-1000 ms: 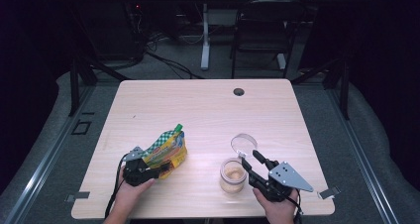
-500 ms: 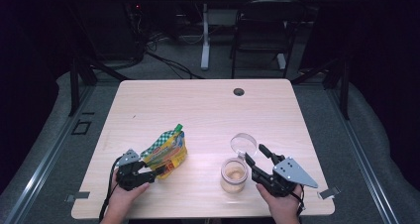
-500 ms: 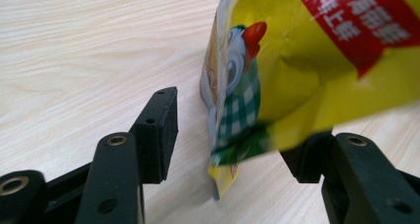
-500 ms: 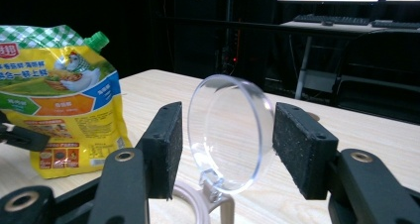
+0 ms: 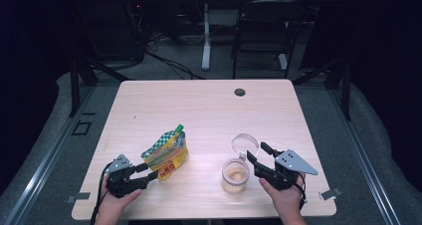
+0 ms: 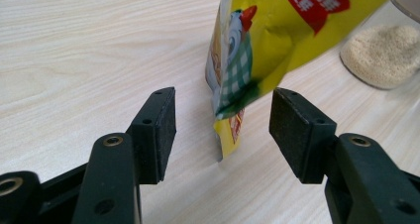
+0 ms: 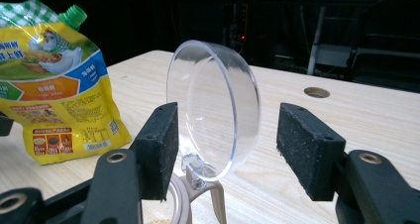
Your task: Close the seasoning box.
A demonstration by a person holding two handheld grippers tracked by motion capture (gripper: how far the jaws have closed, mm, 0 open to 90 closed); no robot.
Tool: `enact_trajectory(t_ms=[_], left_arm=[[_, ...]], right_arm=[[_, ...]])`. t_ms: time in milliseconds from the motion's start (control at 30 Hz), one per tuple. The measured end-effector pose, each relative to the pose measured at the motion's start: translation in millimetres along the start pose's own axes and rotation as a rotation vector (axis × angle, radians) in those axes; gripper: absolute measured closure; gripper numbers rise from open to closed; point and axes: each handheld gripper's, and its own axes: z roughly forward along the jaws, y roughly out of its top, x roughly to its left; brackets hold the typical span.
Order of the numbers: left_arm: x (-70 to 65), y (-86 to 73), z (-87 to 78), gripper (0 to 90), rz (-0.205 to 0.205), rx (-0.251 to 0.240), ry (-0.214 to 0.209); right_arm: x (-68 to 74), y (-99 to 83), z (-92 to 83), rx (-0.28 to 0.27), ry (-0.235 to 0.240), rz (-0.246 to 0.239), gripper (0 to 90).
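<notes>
Release step: both tools, left [image 5: 152,173] and right [image 5: 258,154], have just been opening and grip nothing (pouch [image 5: 166,153] upright beside the hinged-lid jar [image 5: 235,175] on the desk [image 5: 199,110]); next likely calls for backing off.

Pouch [image 5: 166,154] and jar [image 5: 235,175] (lid up) flank open tabletop [image 5: 199,115].

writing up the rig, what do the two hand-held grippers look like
Both are black. The left hand-held gripper and the right hand-held gripper each carry a grey three-cornered plate on top, trail a black cable, and end in two jaws with flat rectangular black pads and visible screw holes.
</notes>
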Motion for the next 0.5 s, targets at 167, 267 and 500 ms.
enact_trajectory(t_ms=[167,267,500], left_arm=[[-2.2,-2.6,-5.5,43.8,0.006,-0.005,-0.001],[-1.4,-1.7,-7.2,43.8,-0.001,-0.022,-0.002],[-0.2,-1.5,-8.8,43.8,-0.008,-0.027,0.004]], right_arm=[[-3.1,1.7,6.2,0.013,0.015,-0.006,42.3],[-2.5,2.7,5.5,0.009,0.028,0.01,45.5],[4.9,5.5,0.8,-0.001,0.031,-0.014,49.9]])
